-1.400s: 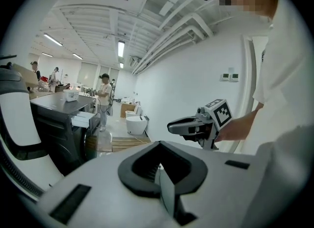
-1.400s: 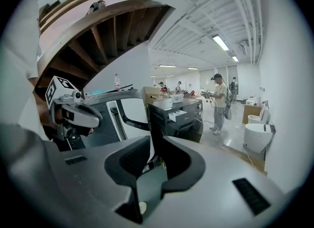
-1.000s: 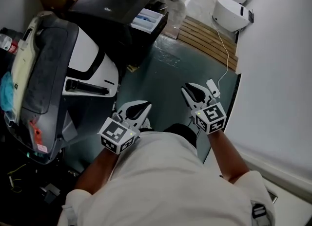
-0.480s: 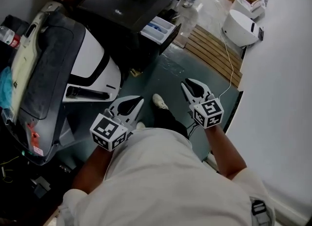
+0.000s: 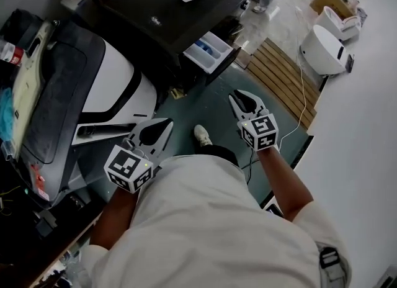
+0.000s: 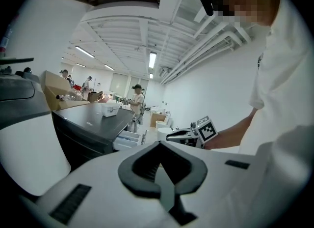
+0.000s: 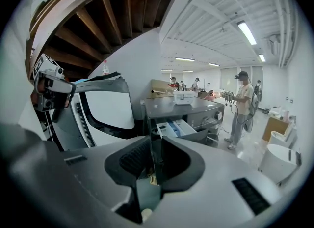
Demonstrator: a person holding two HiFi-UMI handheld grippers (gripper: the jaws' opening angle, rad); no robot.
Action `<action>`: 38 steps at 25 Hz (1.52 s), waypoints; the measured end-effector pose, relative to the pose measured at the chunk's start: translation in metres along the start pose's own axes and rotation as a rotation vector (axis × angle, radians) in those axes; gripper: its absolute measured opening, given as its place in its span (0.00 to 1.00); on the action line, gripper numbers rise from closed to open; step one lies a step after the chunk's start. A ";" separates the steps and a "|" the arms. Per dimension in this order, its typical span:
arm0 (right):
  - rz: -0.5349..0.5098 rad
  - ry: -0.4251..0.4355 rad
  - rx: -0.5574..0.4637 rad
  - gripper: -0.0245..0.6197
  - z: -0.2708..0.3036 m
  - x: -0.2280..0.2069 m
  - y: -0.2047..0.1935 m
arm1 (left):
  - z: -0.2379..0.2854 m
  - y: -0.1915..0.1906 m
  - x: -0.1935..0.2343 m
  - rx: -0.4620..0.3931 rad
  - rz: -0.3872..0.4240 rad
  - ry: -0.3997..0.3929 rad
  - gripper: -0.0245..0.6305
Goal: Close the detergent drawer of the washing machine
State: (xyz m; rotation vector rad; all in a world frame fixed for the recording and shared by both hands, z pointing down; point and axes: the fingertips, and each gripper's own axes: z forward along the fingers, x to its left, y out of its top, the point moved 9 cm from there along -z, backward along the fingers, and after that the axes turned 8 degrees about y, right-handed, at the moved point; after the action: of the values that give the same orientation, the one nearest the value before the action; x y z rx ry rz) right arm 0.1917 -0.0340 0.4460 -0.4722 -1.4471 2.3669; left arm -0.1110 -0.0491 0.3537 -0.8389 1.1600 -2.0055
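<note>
Drawer [image 5: 209, 51] seen pulled out of washer [image 5: 155, 20], far centre, well apart from tools. Judged light, stiff plastic on slides; flat push on front panel advised. Left tool [image 5: 162, 126], right tool [image 5: 240, 99] closed, nothing held.

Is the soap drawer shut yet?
Not yet. Done: nothing visible, the detergent drawer sticks out of the washing machine. In hand: nothing, the left claw and right claw are shut, empty, well short of it. Left: reach it and push it in.
</note>
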 end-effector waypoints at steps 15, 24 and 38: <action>-0.019 0.066 0.068 0.16 0.068 -0.083 -0.020 | 0.076 0.025 0.012 0.011 -0.047 0.083 0.03; -0.056 0.132 0.096 0.16 0.096 -0.107 -0.025 | 0.090 0.024 0.010 0.019 -0.086 0.156 0.03; -0.075 0.161 0.113 0.16 0.122 -0.118 -0.031 | 0.089 0.023 0.009 0.039 -0.118 0.216 0.03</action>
State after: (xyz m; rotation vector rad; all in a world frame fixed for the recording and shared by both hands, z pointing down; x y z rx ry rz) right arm 0.2470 -0.1684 0.5395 -0.5556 -1.2317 2.2801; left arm -0.0408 -0.1073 0.3708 -0.6986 1.2096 -2.2527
